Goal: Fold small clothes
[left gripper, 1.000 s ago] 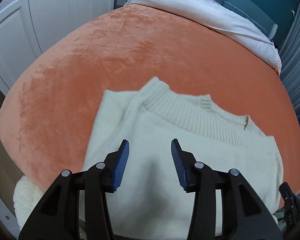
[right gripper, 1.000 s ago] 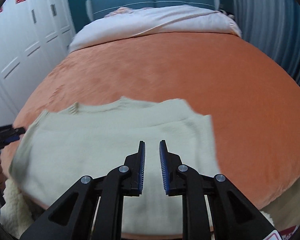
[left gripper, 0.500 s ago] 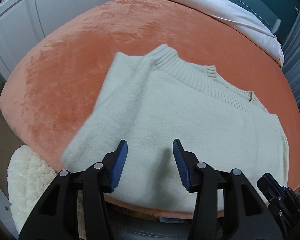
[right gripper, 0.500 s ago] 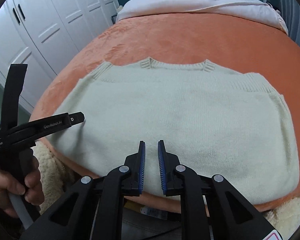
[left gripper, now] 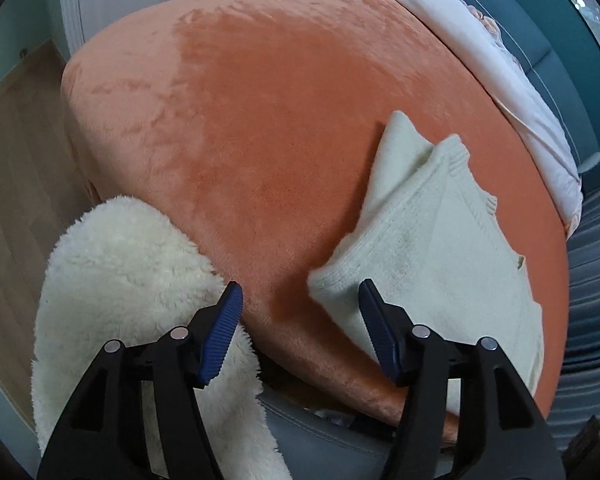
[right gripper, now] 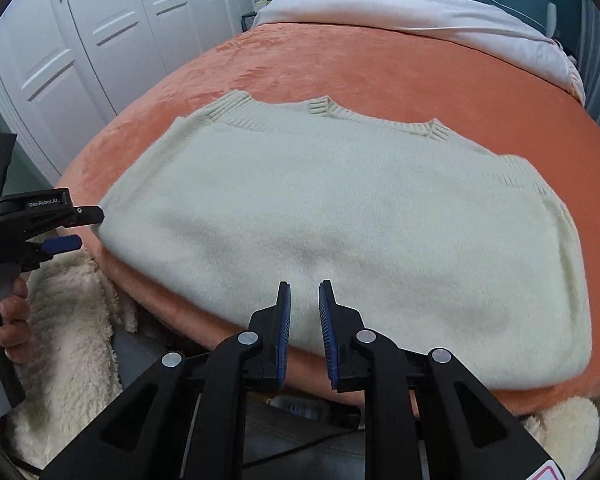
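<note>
A cream knitted sweater point(right gripper: 340, 216) lies flat on the orange bed cover point(right gripper: 380, 76), ribbed neck at the far side. In the left wrist view the sweater point(left gripper: 432, 240) lies to the right, its near left corner by my right fingertip. My left gripper point(left gripper: 300, 320) is open and empty, just off the sweater's left corner; it also shows in the right wrist view point(right gripper: 76, 226). My right gripper point(right gripper: 303, 320) has its jaws nearly closed with a narrow gap, empty, above the sweater's near edge.
A fluffy cream garment point(left gripper: 120, 280) is on the person's lap at the bed's near edge. A white duvet point(right gripper: 400, 12) lies at the head of the bed. White wardrobe doors point(right gripper: 100, 28) stand to the left. Wooden floor point(left gripper: 8, 140) is left of the bed.
My left gripper has swung left and back, off the sweater's middle to its left corner. The right gripper has drawn slightly nearer the sweater's near edge.
</note>
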